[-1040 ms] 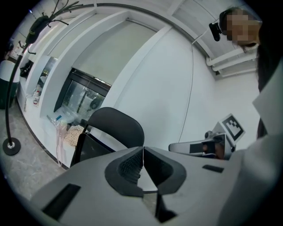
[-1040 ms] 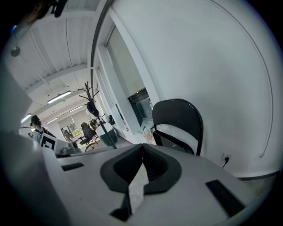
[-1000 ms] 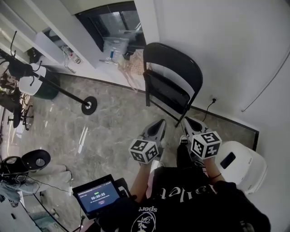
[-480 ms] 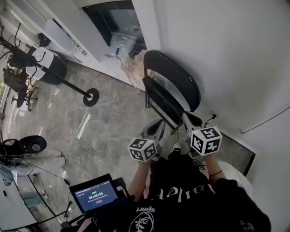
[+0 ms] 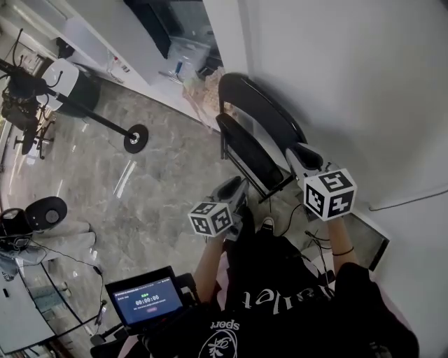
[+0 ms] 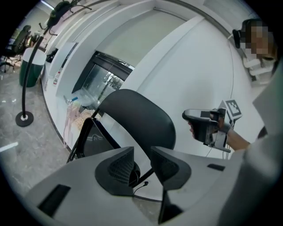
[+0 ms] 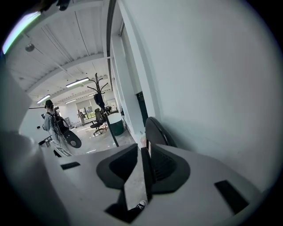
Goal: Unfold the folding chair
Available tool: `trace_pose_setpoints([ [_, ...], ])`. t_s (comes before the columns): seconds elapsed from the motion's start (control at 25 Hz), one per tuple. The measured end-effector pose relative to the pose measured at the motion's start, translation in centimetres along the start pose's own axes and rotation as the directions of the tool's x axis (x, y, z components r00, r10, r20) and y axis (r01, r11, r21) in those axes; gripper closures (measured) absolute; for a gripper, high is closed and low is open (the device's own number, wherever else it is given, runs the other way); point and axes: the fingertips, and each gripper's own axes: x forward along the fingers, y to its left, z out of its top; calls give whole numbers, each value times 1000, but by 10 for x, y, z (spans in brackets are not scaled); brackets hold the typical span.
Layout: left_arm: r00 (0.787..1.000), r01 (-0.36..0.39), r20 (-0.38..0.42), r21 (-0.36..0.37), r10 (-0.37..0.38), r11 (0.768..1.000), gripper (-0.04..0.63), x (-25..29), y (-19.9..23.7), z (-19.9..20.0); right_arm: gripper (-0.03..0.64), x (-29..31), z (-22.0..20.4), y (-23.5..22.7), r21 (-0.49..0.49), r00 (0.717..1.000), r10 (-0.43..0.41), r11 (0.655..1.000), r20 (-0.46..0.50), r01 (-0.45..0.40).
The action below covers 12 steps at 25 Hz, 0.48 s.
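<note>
Judged rigid and fairly heavy, the folding chair [image 5: 246,148] is best taken by backrest rim and seat edge. The fingers of the left gripper [image 5: 236,185] and right gripper [image 5: 299,152], just parted slightly, are empty.

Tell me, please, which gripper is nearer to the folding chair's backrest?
Right. The right gripper is just beside the backrest's right edge; the left gripper hangs lower, before the seat, farther off. Both grippers' jaws have just been opening, with nothing between them.

glossy grey marble floor [image 5: 154,210], plain white wall [image 5: 364,84], dark glass window [image 5: 171,17].
</note>
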Motion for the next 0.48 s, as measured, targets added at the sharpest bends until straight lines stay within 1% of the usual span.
trace_pose_setpoints([
  [0.04,1000,7,-4,-19,-7,1000,489,7,6,1,519,6,4,-4,-8,1000,5,1000,-12,-5],
  [0.16,999,22,-25,-61,-23,998,459,28,26,1,461,26,7,-20,-42,997,0,999,-72,-3],
  [0.32,995,36,-85,-132,-48,991,436,67,60,-4,422,64,7,-46,-71,986,-20,997,-163,8],
  [0.48,986,35,-155,-194,-66,980,397,103,89,-13,416,91,11,-68,-53,974,-14,999,-226,2],
])
